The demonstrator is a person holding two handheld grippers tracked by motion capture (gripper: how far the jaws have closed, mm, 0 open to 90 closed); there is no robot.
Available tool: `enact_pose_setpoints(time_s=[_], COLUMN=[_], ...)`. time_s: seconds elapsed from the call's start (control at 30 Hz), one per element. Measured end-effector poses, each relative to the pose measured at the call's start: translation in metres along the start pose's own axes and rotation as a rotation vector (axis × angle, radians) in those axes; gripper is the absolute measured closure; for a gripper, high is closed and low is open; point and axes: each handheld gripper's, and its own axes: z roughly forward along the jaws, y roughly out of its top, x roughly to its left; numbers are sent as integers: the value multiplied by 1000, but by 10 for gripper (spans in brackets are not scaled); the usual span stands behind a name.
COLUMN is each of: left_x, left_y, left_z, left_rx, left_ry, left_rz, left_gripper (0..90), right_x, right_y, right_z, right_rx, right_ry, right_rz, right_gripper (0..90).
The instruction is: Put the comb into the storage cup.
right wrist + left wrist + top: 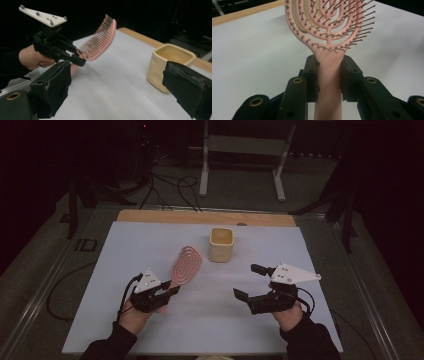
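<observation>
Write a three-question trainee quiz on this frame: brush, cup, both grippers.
1. True or false: the left gripper is shut on the handle of the pink hairbrush.
2. What stands beyond the brush head in the high view: A) a cream cup, B) a glass bottle, C) a metal bowl?
3. Are the right gripper fingers open or shut, and do they hold anything?

Key
1. True; the fingers clamp the handle from both sides.
2. A; the cream cup stands upright on the table.
3. Open, holding nothing.

High cam overhead; gripper cams close, sharing hairbrush (329, 37).
</observation>
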Motion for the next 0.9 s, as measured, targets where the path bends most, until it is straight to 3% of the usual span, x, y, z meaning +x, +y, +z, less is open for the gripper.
enact_pose_setpoints(time_s=[0.53,0.9], left_x=[-2,-3], left_y=[1,1], left_z=[0,1], left_rx=[-3,-5], left_ry=[-3,-7], left_rz=[2,5], left_gripper=[712,713], right_x=[4,3], right_y=[29,43], right_z=[32,65], right_rx=[-9,-5], right_ry=[24,45], right_rz=[-9,36], right_gripper=[84,86])
